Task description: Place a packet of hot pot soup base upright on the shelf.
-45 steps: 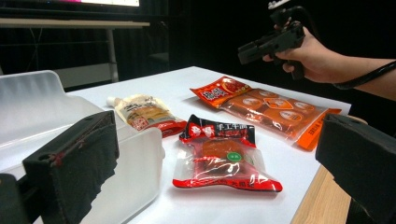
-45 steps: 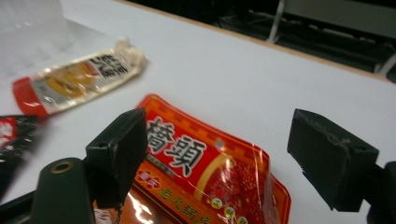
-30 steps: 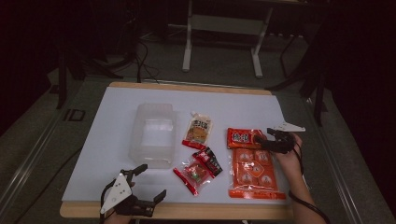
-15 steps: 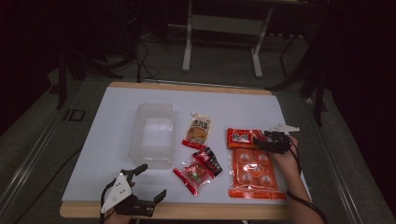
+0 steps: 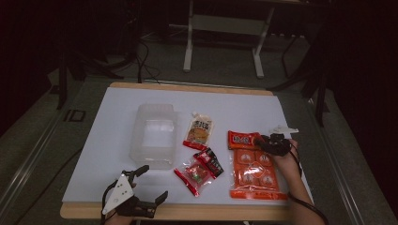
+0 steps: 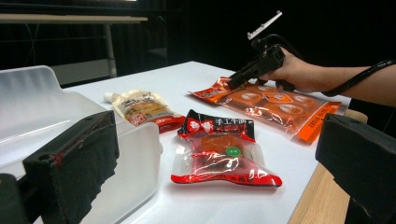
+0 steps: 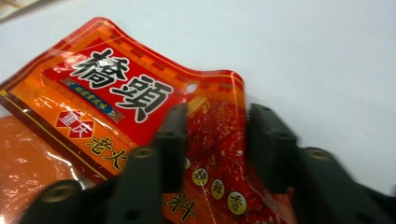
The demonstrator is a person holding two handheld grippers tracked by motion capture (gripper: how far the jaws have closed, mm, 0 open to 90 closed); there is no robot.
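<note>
A large orange packet with several round pieces lies flat at the table's right. My right gripper points down at its top right corner. In the right gripper view the jaws straddle the packet's red printed top. They have just been closing, and a gap still shows between them where the film bulges up. My left gripper rests open at the front left edge with nothing between its jaws. It faces a small red packet and the right gripper beyond it.
A clear plastic container stands left of centre, close to my left gripper's left jaw. A yellowish pouch lies next to it, and the small red packet lies in front. The table's wooden front edge is near.
My right gripper has tipped down onto the orange packet's top corner and its jaws have narrowed around the film. The left gripper has not moved.
</note>
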